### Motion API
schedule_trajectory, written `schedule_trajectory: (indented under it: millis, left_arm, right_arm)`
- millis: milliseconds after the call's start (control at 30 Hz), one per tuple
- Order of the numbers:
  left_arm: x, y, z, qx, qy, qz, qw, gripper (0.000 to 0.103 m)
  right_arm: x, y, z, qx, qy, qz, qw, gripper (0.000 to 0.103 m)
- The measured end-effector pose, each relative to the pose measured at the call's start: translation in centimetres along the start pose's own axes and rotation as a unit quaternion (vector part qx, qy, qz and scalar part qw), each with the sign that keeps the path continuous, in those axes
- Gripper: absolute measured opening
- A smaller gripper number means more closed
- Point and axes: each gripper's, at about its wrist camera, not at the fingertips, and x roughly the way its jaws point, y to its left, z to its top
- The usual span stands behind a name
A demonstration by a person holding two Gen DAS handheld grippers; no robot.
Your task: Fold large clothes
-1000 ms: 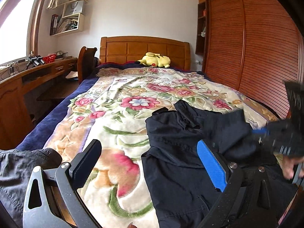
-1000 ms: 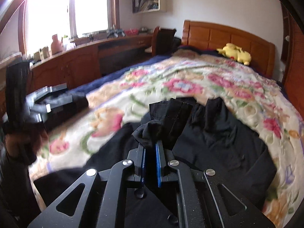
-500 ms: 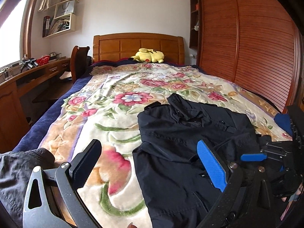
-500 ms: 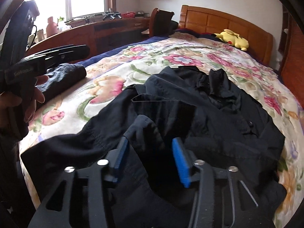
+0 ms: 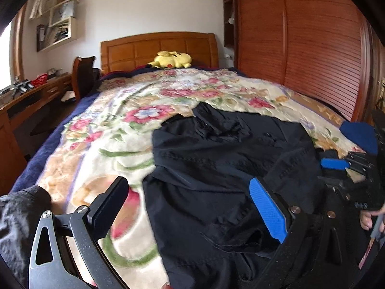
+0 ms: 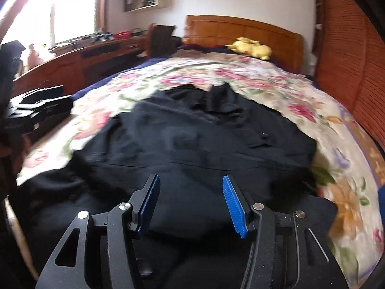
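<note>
A black jacket (image 5: 228, 163) lies spread on the floral bedspread (image 5: 125, 125), collar toward the headboard. It fills the near half of the right wrist view (image 6: 192, 149). My left gripper (image 5: 190, 204) is open and empty, low over the jacket's left edge. My right gripper (image 6: 190, 200) is open and empty, just above the jacket's lower part. The right gripper also shows at the right edge of the left wrist view (image 5: 346, 154). The left gripper shows at the left edge of the right wrist view (image 6: 36, 110).
A yellow plush toy (image 5: 172, 59) lies by the wooden headboard (image 5: 158, 45). A desk (image 5: 26, 101) and chair (image 5: 83, 77) stand left of the bed. Slatted wardrobe doors (image 5: 312, 43) line the right side. A dark garment (image 5: 16, 212) lies at the bed's near left corner.
My right gripper let go of the jacket fabric, opened wide, and pulled back toward the jacket's lower part. The folded piece now lies on the jacket. The left gripper stayed open.
</note>
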Motion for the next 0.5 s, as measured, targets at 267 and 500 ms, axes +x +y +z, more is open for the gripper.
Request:
schedule_trajectory:
  millis: [267,500]
  left_arm:
    - [2.2,-1.5,-2.3,0.009,0.052,-0.023,0.9984,0.101]
    - [3.0,-1.2,-3.8,-0.006,0.078,-0.021,0.9967,0.101]
  right_arm:
    - [1.5,-1.7,-1.7,0.022,0.025,-0.021,0.999,0.056]
    - [1.5,-2.0,-2.0,0.005,0.025,-0.058,0.998,0.056]
